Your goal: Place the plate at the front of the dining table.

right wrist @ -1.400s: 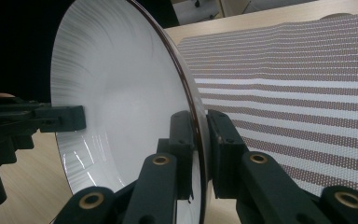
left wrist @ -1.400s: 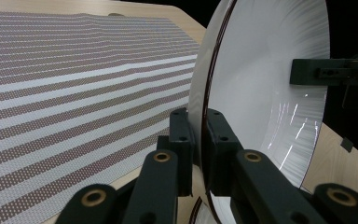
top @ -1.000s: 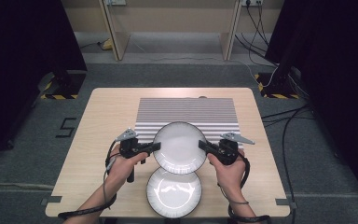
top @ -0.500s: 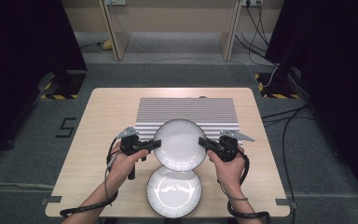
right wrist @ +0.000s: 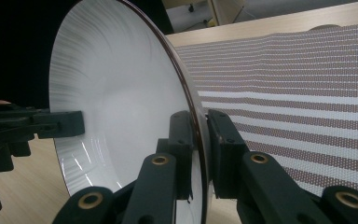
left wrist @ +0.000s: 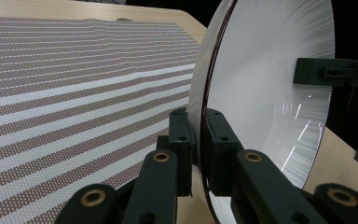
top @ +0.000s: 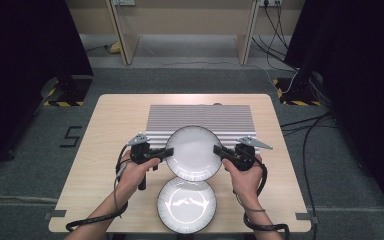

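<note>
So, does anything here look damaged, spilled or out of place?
Nothing stands out. Both grippers, left and right, clamp opposite rims of the raised white plate, which looks intact. The second plate lies flat on the table, and the striped mat lies straight.

A single mark [top: 70,136] can be read: a dark figure shaped like the numeral 5, or possibly the letter S, is set on the grey floor [top: 40,165] just left of the wooden table [top: 115,115] in the high view. Which of the two it is cannot be told. No writing, label or brand can be made out on the plates, the striped mat, the grippers or the table in any of the views.
</note>
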### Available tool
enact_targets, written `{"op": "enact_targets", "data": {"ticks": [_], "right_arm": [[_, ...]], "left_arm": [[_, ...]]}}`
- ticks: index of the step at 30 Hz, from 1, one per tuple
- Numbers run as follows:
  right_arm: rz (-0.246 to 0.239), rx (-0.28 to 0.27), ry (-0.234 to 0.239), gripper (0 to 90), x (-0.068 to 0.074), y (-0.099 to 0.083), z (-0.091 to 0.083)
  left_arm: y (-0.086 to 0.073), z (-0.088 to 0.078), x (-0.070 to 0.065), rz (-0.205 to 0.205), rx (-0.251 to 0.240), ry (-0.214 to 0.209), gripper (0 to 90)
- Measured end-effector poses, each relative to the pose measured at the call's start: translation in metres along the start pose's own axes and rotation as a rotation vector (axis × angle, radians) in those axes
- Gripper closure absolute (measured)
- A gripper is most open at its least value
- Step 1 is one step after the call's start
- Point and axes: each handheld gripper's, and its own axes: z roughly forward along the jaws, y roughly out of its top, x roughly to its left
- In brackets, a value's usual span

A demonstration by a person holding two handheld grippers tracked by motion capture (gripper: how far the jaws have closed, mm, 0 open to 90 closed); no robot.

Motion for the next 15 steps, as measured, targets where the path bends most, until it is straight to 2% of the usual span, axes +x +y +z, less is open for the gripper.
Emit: {"op": "enact_targets", "data": {"ticks": [15], "right_arm": [[-0.001,-0.007,-0.005,80.7,-0.0005,0.0055,0.0037]], "left_arm": [[0.0051,0.003,0.0039,0.001,-0.006,0.006,82.0]]}}
